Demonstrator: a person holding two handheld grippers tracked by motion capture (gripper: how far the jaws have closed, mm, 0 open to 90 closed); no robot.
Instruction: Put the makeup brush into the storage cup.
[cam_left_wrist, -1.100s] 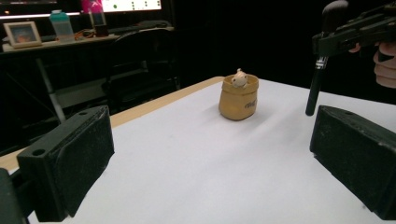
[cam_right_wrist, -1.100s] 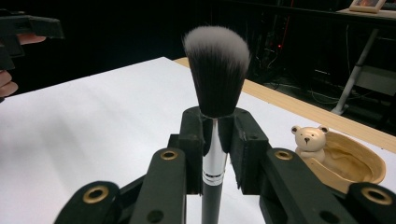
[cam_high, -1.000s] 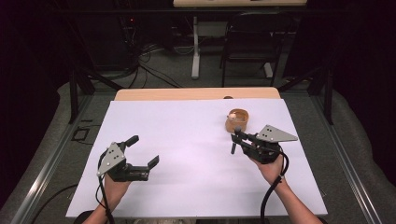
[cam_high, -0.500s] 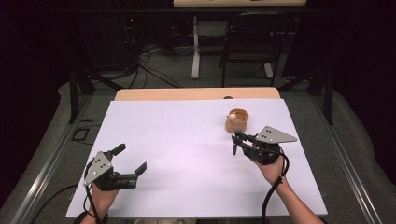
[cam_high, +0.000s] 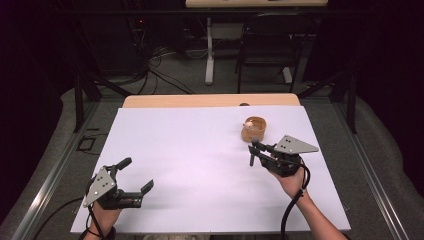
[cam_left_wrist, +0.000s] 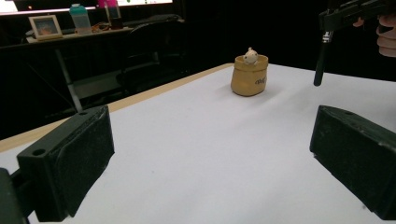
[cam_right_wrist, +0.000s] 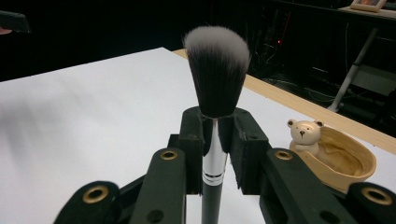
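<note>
Right hand-held gripper (cam_right_wrist: 215, 135) around upright makeup brush (cam_right_wrist: 215, 84), black bristles white-tipped, silver ferrule.

L gripper (cam_high: 134, 176) low near the white sheet's (cam_high: 190, 165) near-left corner, jaws wide apart, nothing between them, pointing across the sheet; forearm comes in from the near edge. R gripper (cam_high: 254, 151) above the sheet's right side, jaws clamped on a brush (cam_right_wrist: 215, 88), grey plate on top, cable trailing under the wrist
</note>
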